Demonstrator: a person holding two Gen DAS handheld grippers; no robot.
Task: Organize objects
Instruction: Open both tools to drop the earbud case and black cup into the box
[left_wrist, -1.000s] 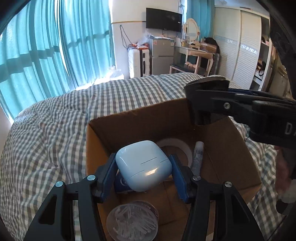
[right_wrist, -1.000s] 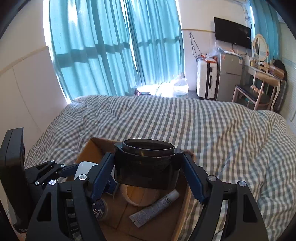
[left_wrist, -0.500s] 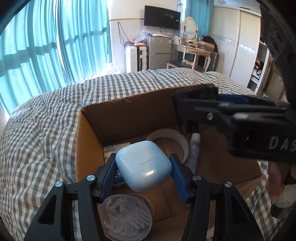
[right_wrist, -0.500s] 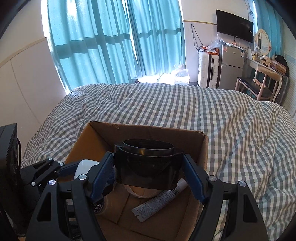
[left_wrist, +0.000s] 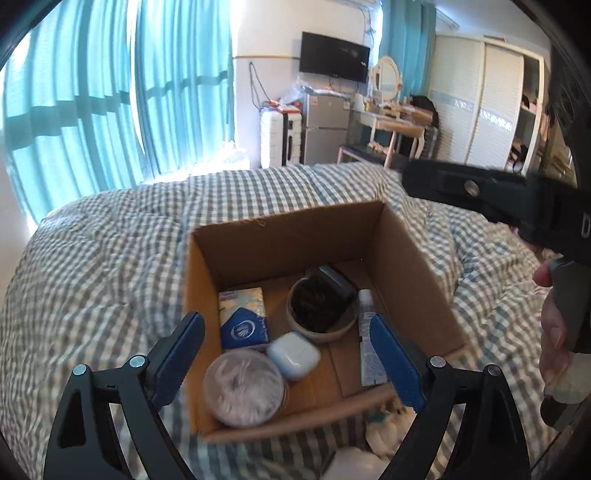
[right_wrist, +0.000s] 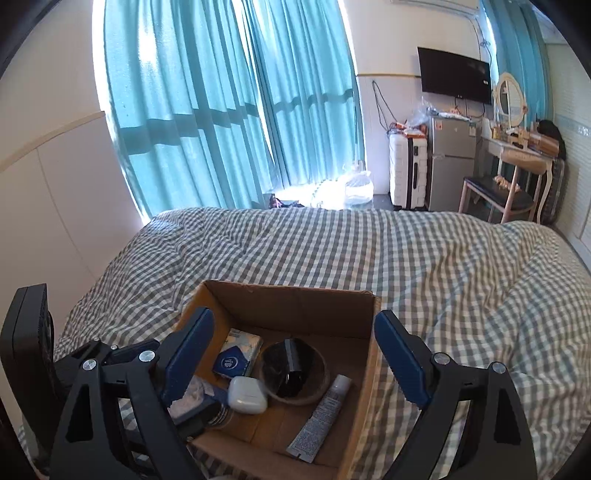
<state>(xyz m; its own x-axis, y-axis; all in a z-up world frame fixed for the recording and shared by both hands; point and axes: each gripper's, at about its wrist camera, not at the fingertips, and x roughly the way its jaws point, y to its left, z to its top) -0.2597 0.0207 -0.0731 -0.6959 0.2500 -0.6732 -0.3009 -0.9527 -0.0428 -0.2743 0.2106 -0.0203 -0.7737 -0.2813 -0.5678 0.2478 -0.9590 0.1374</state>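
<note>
An open cardboard box (left_wrist: 406, 258) sits on the checked bed. Inside lie a white earbud case (left_wrist: 293, 355), a black cup (left_wrist: 321, 299) resting in a tape roll, a white tube (left_wrist: 369, 347), a blue tissue pack (left_wrist: 243, 317) and a round tub of cotton swabs (left_wrist: 243, 387). My left gripper (left_wrist: 288, 362) is open and empty above the box's near side. My right gripper (right_wrist: 295, 354) is open and empty above the box (right_wrist: 288, 299); the earbud case (right_wrist: 246, 394), the cup (right_wrist: 291, 365) and the tube (right_wrist: 321, 417) show below it.
The grey checked duvet (right_wrist: 406, 258) covers the bed around the box. A small white item (left_wrist: 384, 432) lies on the bed by the box's near edge. Teal curtains (right_wrist: 221, 110), a suitcase, fridge and dressing table stand beyond the bed.
Both grippers opened and rose away from the box. The earbud case left the left gripper and the black cup left the right gripper; both now lie inside the box.
</note>
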